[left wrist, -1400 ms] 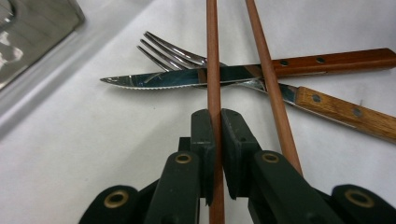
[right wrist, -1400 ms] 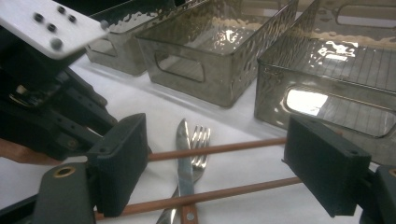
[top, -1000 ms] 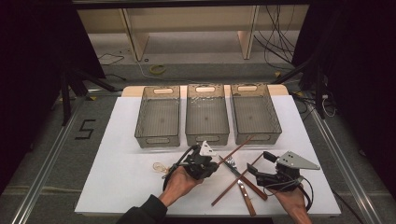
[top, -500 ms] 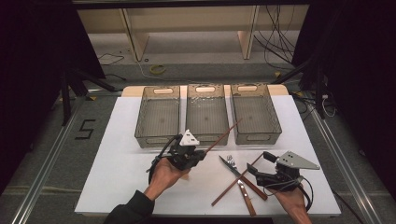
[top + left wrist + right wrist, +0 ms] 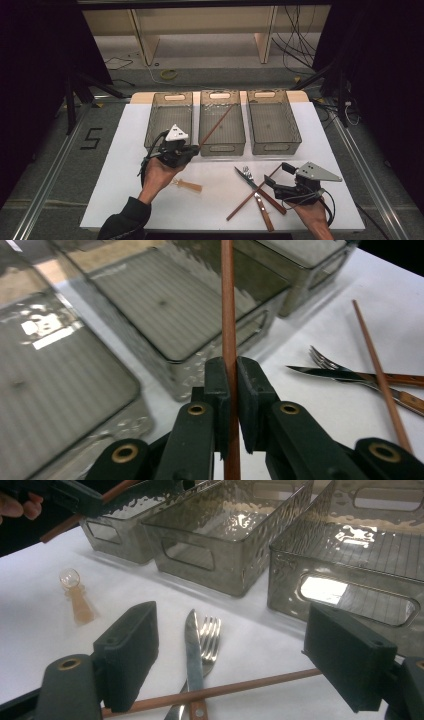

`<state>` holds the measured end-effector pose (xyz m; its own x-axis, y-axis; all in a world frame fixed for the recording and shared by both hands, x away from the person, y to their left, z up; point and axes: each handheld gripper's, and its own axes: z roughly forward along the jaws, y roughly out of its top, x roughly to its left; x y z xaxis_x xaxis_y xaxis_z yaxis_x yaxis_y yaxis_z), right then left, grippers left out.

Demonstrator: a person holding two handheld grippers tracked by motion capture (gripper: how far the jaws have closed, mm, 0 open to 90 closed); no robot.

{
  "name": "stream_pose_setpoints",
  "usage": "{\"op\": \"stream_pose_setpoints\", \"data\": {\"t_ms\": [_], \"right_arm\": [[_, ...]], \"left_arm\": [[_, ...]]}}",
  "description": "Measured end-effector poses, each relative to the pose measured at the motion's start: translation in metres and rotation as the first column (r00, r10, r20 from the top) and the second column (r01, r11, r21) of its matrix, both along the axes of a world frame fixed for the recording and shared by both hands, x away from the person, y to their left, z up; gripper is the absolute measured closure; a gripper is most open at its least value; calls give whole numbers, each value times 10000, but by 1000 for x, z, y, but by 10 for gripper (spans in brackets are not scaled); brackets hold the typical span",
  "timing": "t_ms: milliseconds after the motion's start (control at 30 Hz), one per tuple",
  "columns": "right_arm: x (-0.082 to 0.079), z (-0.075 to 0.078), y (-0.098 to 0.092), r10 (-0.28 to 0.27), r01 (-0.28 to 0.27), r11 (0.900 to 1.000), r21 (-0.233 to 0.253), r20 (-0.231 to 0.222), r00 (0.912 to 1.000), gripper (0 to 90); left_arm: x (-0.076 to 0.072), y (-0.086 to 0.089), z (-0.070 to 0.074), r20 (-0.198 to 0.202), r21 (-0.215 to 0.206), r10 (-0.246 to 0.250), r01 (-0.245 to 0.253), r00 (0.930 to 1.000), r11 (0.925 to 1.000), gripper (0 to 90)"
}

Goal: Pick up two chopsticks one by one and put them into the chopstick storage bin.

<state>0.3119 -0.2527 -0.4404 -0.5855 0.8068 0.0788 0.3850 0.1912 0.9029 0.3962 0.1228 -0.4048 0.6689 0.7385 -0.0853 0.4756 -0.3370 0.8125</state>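
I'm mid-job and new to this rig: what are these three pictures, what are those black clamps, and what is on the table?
No robot arm here: a person holds a two-jaw gripper in each hand. The high view looks down on the white table; the other two cameras ride on the grippers.

The left gripper is shut on a chopstick that points over the middle bin of three grey bins. The right gripper is open above a second chopstick, a knife and a fork. A small wooden spoon lies between the hands.
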Motion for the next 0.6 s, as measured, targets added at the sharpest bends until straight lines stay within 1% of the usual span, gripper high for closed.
{"op": "stream_pose_setpoints", "data": {"t_ms": [133, 300, 333, 367, 400, 500, 567, 600], "right_arm": [[0, 0, 0, -1, 1, 10000, -5, 4, 10000, 227], [0, 0, 0, 1, -1, 10000, 4, -10, 10000, 227], [0, 0, 0, -3, 3, 10000, 4, -23, 10000, 227], [0, 0, 0, -3, 3, 10000, 4, -23, 10000, 227], [0, 0, 0, 0, 0, 10000, -16, -15, 10000, 227], [0, 0, 1, 3, -3, 10000, 0, -14, 10000, 227], [0, 0, 0, 0, 0, 10000, 11, -36, 10000, 227], [0, 0, 0, 4, -4, 10000, 15, -37, 10000, 227]], "left_arm": [[5, 14, 3, 13, -136, 338, -338, 9994, 9993, 837], [13, 31, 6, 36, -331, 829, -828, 9965, 9960, 837], [15, 34, 7, 49, -286, 883, -881, 9961, 9957, 837], [16, 36, 7, 51, -352, 993, -991, 9950, 9945, 837], [19, 39, 8, 62, -297, 1036, -1034, 9946, 9942, 837], [25, 46, 10, 41, -381, 1327, -1325, 9911, 9905, 837], [29, 51, 12, 38, -329, 1450, -1448, 9894, 9889, 837], [31, 53, 12, 44, -373, 1548, -1545, 9879, 9873, 837]]}}
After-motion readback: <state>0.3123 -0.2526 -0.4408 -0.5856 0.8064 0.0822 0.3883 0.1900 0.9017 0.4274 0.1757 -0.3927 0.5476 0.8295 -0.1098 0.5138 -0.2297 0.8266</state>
